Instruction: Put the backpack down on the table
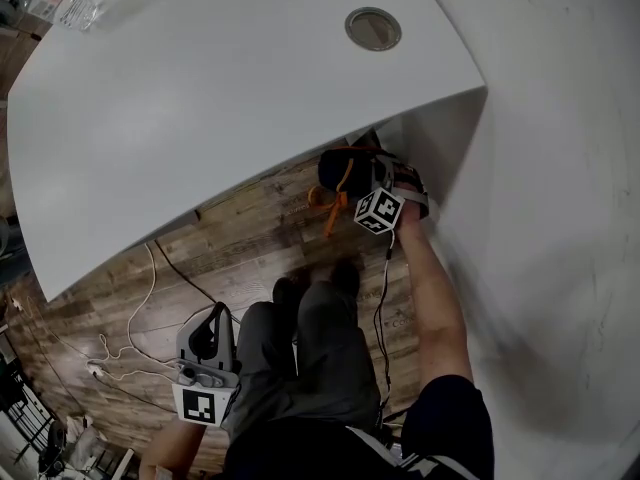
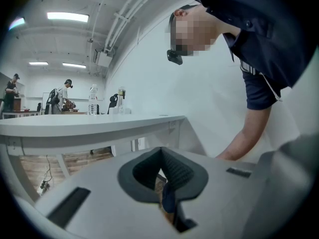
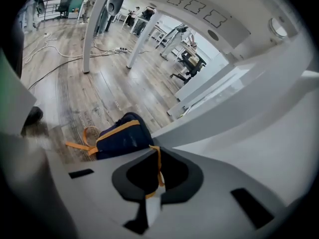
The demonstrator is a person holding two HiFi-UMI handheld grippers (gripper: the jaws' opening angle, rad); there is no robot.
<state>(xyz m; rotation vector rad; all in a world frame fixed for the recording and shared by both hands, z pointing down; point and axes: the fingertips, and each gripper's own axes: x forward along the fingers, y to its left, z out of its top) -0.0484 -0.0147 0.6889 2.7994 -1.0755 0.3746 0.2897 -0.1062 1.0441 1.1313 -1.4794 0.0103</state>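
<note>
My right gripper [image 3: 154, 151] is clamped on the orange strap [image 3: 159, 168] of the backpack [image 3: 119, 136], below the table [image 1: 200, 98] edge. I judge it soft, saggy and fairly light. My left gripper [image 2: 161, 151] is closed and empty.

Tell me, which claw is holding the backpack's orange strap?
The right claw, down by the dark blue fabric backpack: its jaws pinch the thin orange strap. The left claw holds nothing.

Bright, even indoor light; heavy fisheye bend in every view.
Ceiling strip lights [image 2: 67, 17] blow out to white in the left gripper view. The pale table [image 1: 200, 88] looks washed and shades the wooden floor [image 1: 240, 238] beneath it. Frame corners darken, near foregrounds blur, and the head view's right side smears.
</note>
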